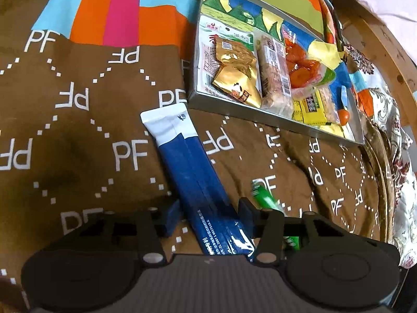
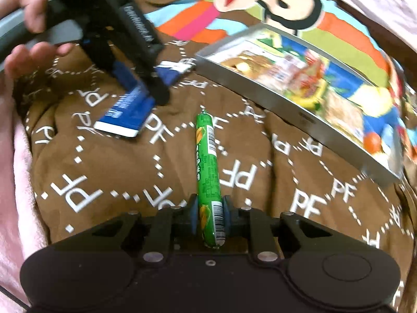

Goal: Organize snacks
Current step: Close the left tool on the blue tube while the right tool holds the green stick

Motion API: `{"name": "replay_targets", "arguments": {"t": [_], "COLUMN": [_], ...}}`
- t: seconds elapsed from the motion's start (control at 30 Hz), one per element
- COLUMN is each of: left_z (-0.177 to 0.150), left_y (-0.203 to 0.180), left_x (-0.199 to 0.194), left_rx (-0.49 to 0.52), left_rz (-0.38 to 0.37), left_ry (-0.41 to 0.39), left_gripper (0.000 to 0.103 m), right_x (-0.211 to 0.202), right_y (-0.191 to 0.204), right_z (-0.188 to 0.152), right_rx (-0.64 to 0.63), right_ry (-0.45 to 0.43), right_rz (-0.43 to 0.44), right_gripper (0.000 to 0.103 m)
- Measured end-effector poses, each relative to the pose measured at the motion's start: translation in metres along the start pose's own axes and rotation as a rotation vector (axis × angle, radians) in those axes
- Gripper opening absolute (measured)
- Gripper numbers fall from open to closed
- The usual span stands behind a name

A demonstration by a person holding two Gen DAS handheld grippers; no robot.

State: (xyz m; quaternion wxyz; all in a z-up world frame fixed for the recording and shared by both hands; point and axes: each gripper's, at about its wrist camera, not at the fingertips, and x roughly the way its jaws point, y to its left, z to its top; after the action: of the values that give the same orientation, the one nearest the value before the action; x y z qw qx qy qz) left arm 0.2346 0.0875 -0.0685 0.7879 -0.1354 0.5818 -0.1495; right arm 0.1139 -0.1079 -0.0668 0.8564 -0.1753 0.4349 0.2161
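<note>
A long blue-and-white snack packet (image 1: 190,167) lies on the brown blanket between the fingers of my left gripper (image 1: 208,215); the jaws stand apart around it with a gap on the left side. It also shows in the right wrist view (image 2: 125,112) under the left gripper (image 2: 146,88). My right gripper (image 2: 208,215) is shut on a green sausage stick (image 2: 208,161), which points forward over the blanket. The green stick's end shows in the left wrist view (image 1: 263,195). A metal tray (image 1: 260,120) holding several snack packs sits at the upper right, also in the right wrist view (image 2: 286,109).
A brown "PF" printed blanket (image 1: 78,130) covers the surface, with a colourful cartoon print beyond. A wooden frame (image 1: 385,52) and patterned cloth lie right of the tray. A pink cloth (image 2: 15,182) lies at the left. The person's hand (image 2: 31,26) holds the left gripper.
</note>
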Motion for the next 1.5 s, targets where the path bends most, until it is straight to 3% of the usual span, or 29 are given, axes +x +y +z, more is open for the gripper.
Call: {"name": "replay_targets", "arguments": {"t": [0.1, 0.2, 0.4, 0.5, 0.63, 1.0, 1.5], "left_z": [-0.006, -0.008, -0.004, -0.005, -0.008, -0.016, -0.029], "left_y": [-0.006, -0.013, -0.011, -0.011, -0.016, -0.019, -0.021], "left_x": [-0.003, -0.004, 0.006, 0.007, 0.006, -0.018, -0.049], "left_rx": [0.038, 0.069, 0.057, 0.066, 0.095, 0.070, 0.049], "left_rz": [0.014, 0.036, 0.047, 0.053, 0.084, 0.091, 0.027], "left_ry": [0.004, 0.012, 0.024, 0.024, 0.012, -0.069, -0.213], "left_gripper": [0.052, 0.053, 0.064, 0.064, 0.055, 0.045, 0.030], "right_x": [-0.003, -0.003, 0.009, 0.013, 0.011, 0.007, -0.001], "right_y": [0.001, 0.003, 0.015, 0.018, 0.036, 0.065, 0.063], "right_z": [-0.004, -0.005, -0.001, 0.001, -0.002, -0.010, -0.007], "right_rx": [0.032, 0.038, -0.048, -0.059, -0.153, -0.404, -0.395], "right_ry": [-0.012, -0.049, -0.099, -0.090, -0.100, -0.152, -0.211], "right_rz": [-0.004, 0.000, -0.053, -0.072, -0.137, -0.354, -0.378], "right_gripper": [0.023, 0.035, 0.039, 0.036, 0.019, 0.019, 0.019]}}
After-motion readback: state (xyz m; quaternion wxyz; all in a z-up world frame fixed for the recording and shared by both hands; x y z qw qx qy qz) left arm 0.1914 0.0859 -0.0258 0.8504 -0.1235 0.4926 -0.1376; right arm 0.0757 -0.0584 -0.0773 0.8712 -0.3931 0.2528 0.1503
